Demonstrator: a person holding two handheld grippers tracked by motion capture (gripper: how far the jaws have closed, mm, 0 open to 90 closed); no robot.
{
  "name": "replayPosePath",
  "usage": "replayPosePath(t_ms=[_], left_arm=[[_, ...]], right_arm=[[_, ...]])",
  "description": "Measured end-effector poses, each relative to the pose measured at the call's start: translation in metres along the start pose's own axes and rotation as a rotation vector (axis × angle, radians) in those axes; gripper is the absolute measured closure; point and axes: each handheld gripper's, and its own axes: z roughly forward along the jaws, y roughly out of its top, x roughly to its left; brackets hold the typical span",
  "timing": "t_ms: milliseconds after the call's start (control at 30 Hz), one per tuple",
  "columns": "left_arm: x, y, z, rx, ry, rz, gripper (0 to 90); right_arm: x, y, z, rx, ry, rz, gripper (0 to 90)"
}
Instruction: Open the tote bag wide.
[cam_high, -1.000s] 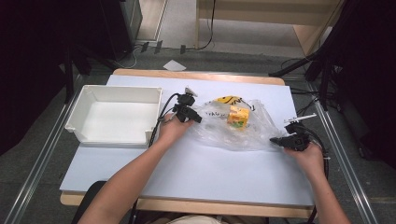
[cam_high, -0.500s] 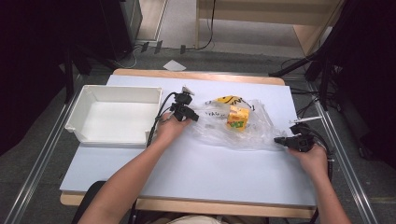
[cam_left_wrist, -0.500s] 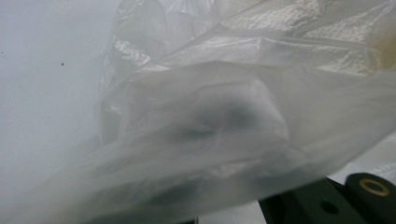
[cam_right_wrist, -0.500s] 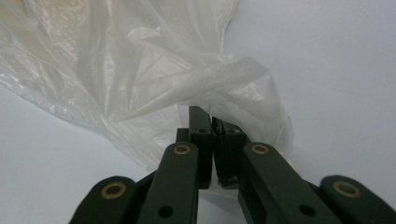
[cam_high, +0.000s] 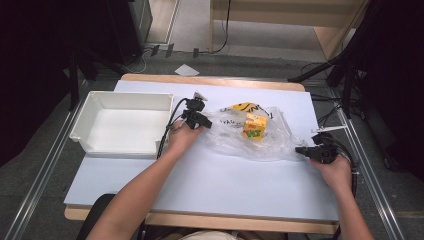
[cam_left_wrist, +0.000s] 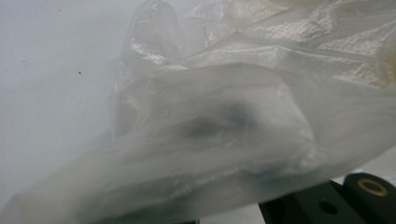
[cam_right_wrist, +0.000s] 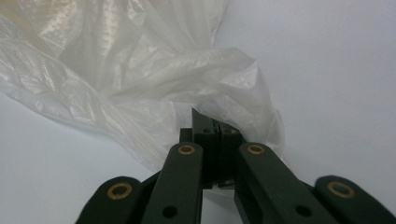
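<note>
Right gripper (cam_right_wrist: 215, 135): fingers pressed together, pinching the bag (cam_high: 255, 132) at its right edge. Left gripper (cam_high: 199, 119): at the bag's left edge, film draped over its fingers; grip cannot be told. Bag lies on the bench (cam_high: 210, 175) with a carton (cam_high: 254, 126) inside; tray (cam_high: 122, 125) empty, so unloading appears not yet begun.

Crumpled clear plastic bag (cam_left_wrist: 224, 140) fills most of the left gripper view, hanging close before the lens in soft, blurred folds. Its film is milky and wrinkled, with brighter creased patches towards the top. Dark smudges show dimly through the plastic near the middle and lower down; what they are cannot be told. At the bottom right a black part of the left tool (cam_left_wrist: 336, 200) juts in, with a brass-ringed hole at its end. To the left lies the pale bare desk (cam_left_wrist: 51, 93), with a few tiny dark specks.
</note>
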Motion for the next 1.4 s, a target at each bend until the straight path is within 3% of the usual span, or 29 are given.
replayPosePath(t_ms=[233,300,400,533,733,833,933,1000,1067,1133,1233,1333,1400], left_arm=[[0.004,0.001,0.000,-0.022,0.008,-0.031,83.4],[0.000,0.000,0.000,-0.027,0.024,-0.011,82.2],[-0.001,0.000,-0.001,-0.026,0.018,-0.003,84.5],[-0.009,0.001,-0.009,-0.051,-0.011,0.034,88.4],[-0.022,0.005,-0.019,-0.113,-0.096,0.067,87.8],[-0.025,0.009,-0.014,-0.116,-0.097,0.103,84.7],[-0.025,0.016,-0.011,-0.122,-0.119,0.090,81.2],[-0.025,0.018,-0.009,-0.122,-0.106,0.105,80.3],[-0.025,0.022,-0.005,-0.074,-0.093,0.119,77.9],[-0.025,0.024,-0.001,-0.066,-0.078,0.134,74.3],[-0.021,0.028,0.005,-0.051,-0.071,0.114,66.8],[-0.014,0.029,0.009,-0.065,-0.046,0.094,58.3],[-0.008,0.029,0.011,-0.041,-0.020,0.078,52.1]], right_arm=[[-0.002,0.000,-0.001,-0.006,-0.006,0.009,90.0],[0.000,0.002,-0.001,0.011,-0.004,0.027,89.3],[0.008,0.008,-0.002,0.011,-0.006,-0.009,89.3],[0.012,0.016,-0.007,-0.022,0.010,-0.018,89.2],[0.027,0.030,-0.012,-0.047,0.018,-0.071,87.2],[0.030,0.037,-0.009,-0.059,0.015,-0.079,86.6],[0.037,0.045,-0.007,-0.061,0.025,-0.094,84.6],[0.045,0.051,-0.009,-0.064,0.018,-0.123,82.6],[0.051,0.057,-0.008,-0.068,0.007,-0.155,80.3],[0.053,0.064,-0.005,-0.062,0.002,-0.164,76.9],[0.050,0.074,0.006,-0.014,0.004,-0.161,69.6],[0.045,0.083,0.017,0.040,-0.035,-0.152,61.3],[0.040,0.086,0.023,0.067,-0.048,-0.140,56.9]])
